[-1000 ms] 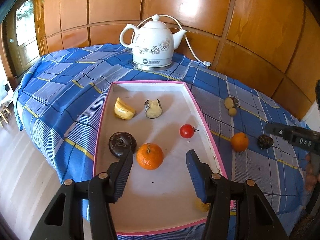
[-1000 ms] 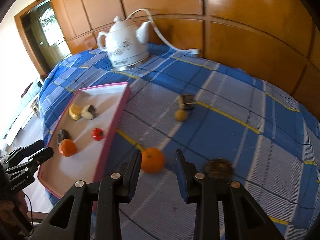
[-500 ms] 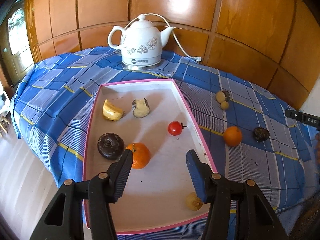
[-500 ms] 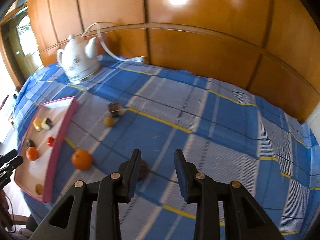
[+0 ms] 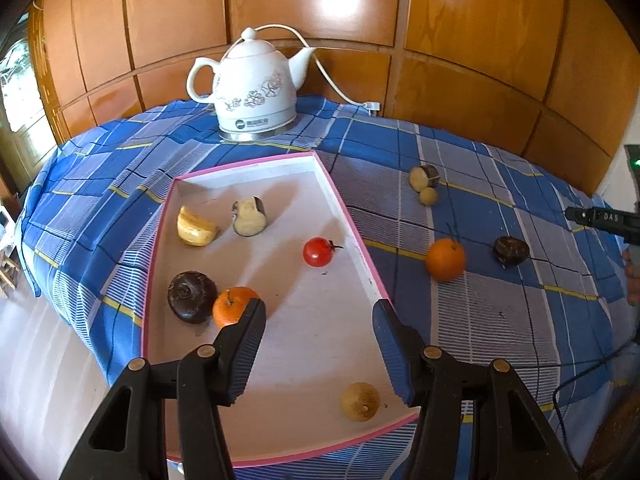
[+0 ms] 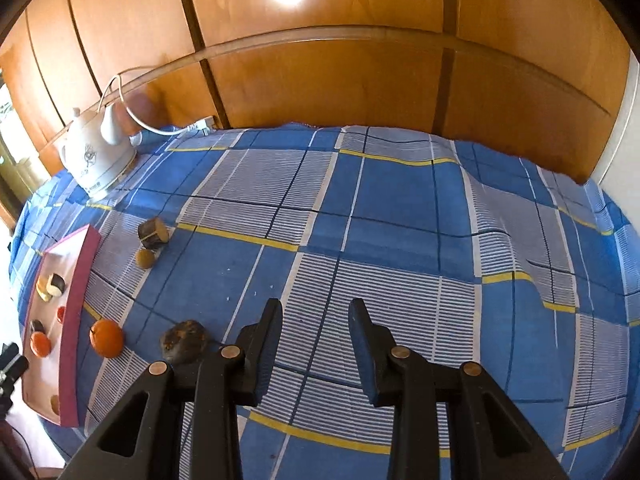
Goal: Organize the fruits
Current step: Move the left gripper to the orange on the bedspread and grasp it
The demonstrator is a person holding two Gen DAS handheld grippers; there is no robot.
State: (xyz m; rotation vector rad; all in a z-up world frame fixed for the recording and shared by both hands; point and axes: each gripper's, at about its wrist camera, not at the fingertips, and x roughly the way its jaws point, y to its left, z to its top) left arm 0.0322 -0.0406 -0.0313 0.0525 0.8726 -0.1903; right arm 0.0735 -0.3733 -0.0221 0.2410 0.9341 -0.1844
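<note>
A pink-rimmed white tray (image 5: 348, 208) holds a tomato (image 5: 318, 252), an orange (image 5: 230, 306), a dark round fruit (image 5: 191, 297), a banana piece (image 5: 196, 229), a cut dark-skinned piece (image 5: 249, 217) and a small tan fruit (image 5: 360, 401). On the cloth lie a second orange (image 5: 445, 259) (image 6: 106, 337), a dark fruit (image 5: 511, 250) (image 6: 184, 340), a cut brown piece (image 5: 424, 177) (image 6: 153, 233) and a small tan fruit (image 5: 428, 196) (image 6: 145, 258). My left gripper (image 5: 318, 316) is open and empty above the tray. My right gripper (image 6: 314, 312) is open and empty over bare cloth, right of the dark fruit.
A white electric kettle (image 5: 252, 92) (image 6: 98, 156) with its cord stands at the back of the blue checked tablecloth (image 6: 400, 240). Wooden wall panels (image 6: 320, 80) stand close behind the table. The table edge drops off at the tray's left side.
The left gripper has drawn back and turned right, away from the tray's orange. The right gripper has swung right, away from the loose orange and dark fruit, which now lie at its left.
</note>
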